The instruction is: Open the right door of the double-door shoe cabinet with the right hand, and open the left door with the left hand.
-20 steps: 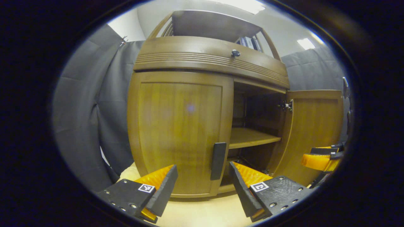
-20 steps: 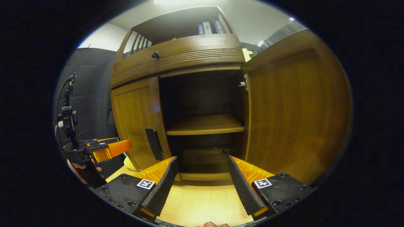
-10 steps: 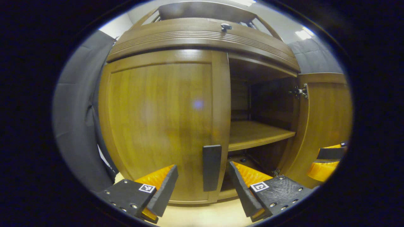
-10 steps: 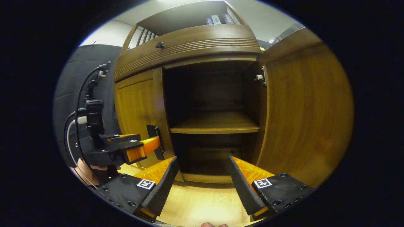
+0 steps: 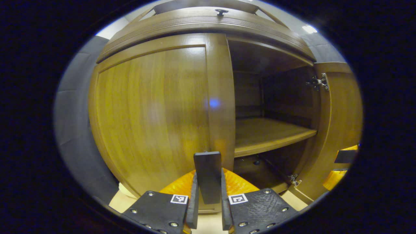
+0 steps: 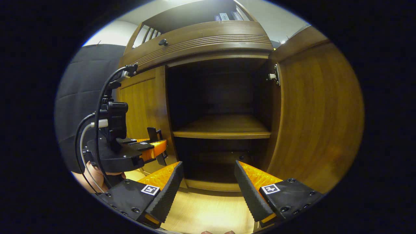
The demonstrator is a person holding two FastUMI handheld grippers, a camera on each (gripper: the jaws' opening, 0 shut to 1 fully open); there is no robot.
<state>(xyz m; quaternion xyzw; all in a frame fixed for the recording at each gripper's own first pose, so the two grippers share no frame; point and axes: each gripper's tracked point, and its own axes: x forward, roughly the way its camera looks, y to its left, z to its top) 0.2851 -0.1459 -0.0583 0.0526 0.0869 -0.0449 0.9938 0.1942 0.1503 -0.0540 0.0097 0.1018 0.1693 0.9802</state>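
Clamping the handle (image 5: pixel 208 177) of the left door (image 5: pixel 152 113), the left gripper (image 5: pixel 208 208) has both fingers pressed on the dark bar (door not swung out). To its right, the right door (image 6: pixel 320 113) stands wide open, baring a shelf (image 6: pixel 222 130). Nearer, in front of the open bay, the right gripper (image 6: pixel 208 195) hangs with jaws wide, holding nothing.

No words can be read; the book spines (image 6: pixel 224 16) atop the cabinet look too blurred.
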